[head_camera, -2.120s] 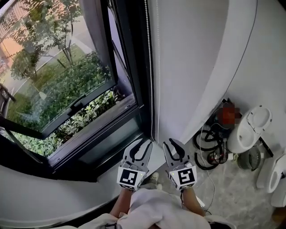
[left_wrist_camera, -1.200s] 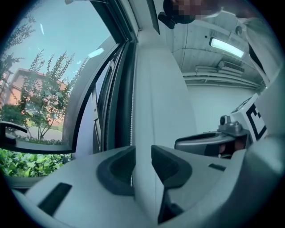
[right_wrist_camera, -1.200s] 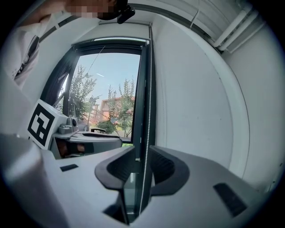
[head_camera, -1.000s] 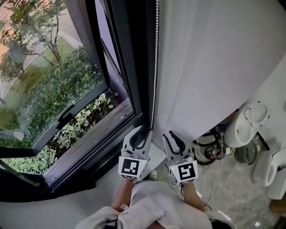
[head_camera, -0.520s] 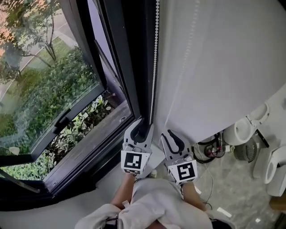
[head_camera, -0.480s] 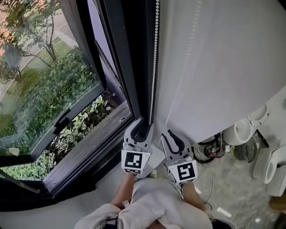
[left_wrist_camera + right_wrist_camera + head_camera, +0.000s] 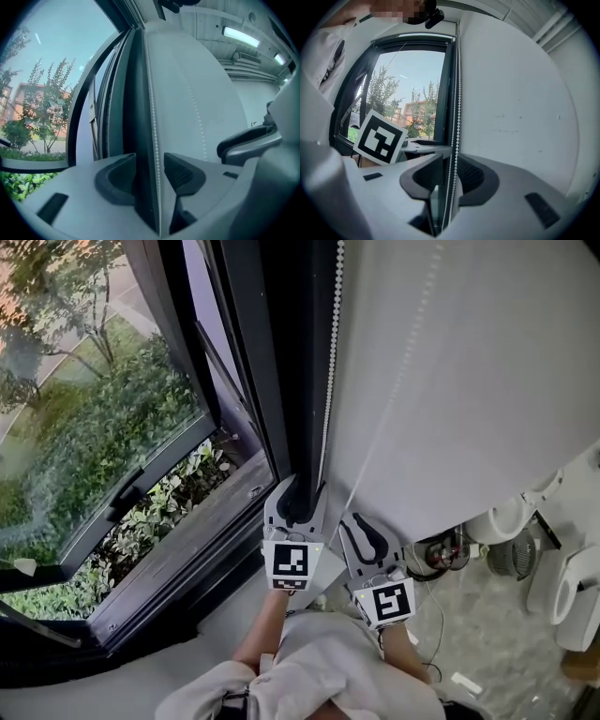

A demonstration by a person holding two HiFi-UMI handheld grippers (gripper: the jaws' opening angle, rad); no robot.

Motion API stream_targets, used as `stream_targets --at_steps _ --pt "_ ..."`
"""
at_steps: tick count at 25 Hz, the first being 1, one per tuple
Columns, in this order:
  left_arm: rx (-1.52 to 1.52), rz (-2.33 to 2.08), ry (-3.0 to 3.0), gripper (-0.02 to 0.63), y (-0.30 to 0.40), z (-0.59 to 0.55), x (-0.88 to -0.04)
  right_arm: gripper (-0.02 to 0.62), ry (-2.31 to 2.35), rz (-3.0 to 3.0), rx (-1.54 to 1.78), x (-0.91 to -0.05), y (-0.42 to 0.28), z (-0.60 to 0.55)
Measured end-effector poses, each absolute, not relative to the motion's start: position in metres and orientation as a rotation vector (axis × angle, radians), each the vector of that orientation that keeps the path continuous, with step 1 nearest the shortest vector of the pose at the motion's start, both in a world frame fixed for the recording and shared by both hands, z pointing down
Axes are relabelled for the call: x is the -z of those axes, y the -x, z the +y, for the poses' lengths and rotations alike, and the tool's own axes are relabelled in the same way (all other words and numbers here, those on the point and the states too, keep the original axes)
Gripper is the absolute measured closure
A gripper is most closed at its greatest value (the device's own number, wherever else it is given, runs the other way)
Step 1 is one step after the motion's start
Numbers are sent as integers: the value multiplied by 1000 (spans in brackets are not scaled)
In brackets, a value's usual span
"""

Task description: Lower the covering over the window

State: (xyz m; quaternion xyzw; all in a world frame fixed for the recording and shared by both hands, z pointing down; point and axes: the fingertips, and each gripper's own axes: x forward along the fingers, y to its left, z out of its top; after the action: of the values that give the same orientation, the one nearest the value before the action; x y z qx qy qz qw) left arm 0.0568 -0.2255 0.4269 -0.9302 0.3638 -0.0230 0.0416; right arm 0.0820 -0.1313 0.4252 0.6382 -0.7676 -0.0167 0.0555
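To the right of the black metal window frame (image 7: 272,381) spreads a broad white wall (image 7: 469,381), smooth and matt. Left of the frame, a glass sash (image 7: 103,427) with a dark rim angles outward. Its pane is uncovered, and leafy green shrubs (image 7: 141,512) show beyond it.

The left claw (image 7: 300,486) sits low against the frame's right edge, a pale grey plastic fork with dark ribbed pads. Its jaws have just been opening and stand spread wide. The cord runs between them, and neither pad presses on it.

The right claw (image 7: 356,521) is of the same shape and lies just right of the frame, close beside the left one. It is released too, with its pads apart and two strands hanging loose in the gap.

The bead chain (image 7: 328,381) that works the covering is a thin string of tiny white balls. It hangs straight down along the frame's right edge.
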Motion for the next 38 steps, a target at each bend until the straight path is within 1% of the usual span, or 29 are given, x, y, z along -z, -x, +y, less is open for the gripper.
stream_targets --at_steps 4,9,10,11,12,16,20,29,38 --pt "153 1140 2826 390 -66 -234 -437 503 -1935 -2332 43 -427 -84 -130" --pt "199 1274 2730 390 -65 -246 -447 503 -1913 -2360 35 -429 -86 -126" --pt "190 1295 2716 397 -64 -246 -446 503 -1907 -2367 33 -429 -87 -124" --pt "179 1311 2708 424 -62 -246 -445 503 -1900 -2374 31 -429 -88 -123" --pt "171 1320 2709 469 -60 -246 -444 503 -1892 -2382 31 -428 -89 -122" --pt "163 1291 2758 519 -59 -241 -444 503 -1863 -2418 45 -423 -93 -119" --pt "166 1244 2813 588 -57 -233 -445 504 -1815 -2466 62 -418 -90 -117" --pt "164 1165 2904 591 -50 -186 -457 503 -1612 -2619 92 -394 -64 -121" --pt "146 1169 2925 591 -42 -159 -460 503 -1520 -2767 223 -340 -41 -137"
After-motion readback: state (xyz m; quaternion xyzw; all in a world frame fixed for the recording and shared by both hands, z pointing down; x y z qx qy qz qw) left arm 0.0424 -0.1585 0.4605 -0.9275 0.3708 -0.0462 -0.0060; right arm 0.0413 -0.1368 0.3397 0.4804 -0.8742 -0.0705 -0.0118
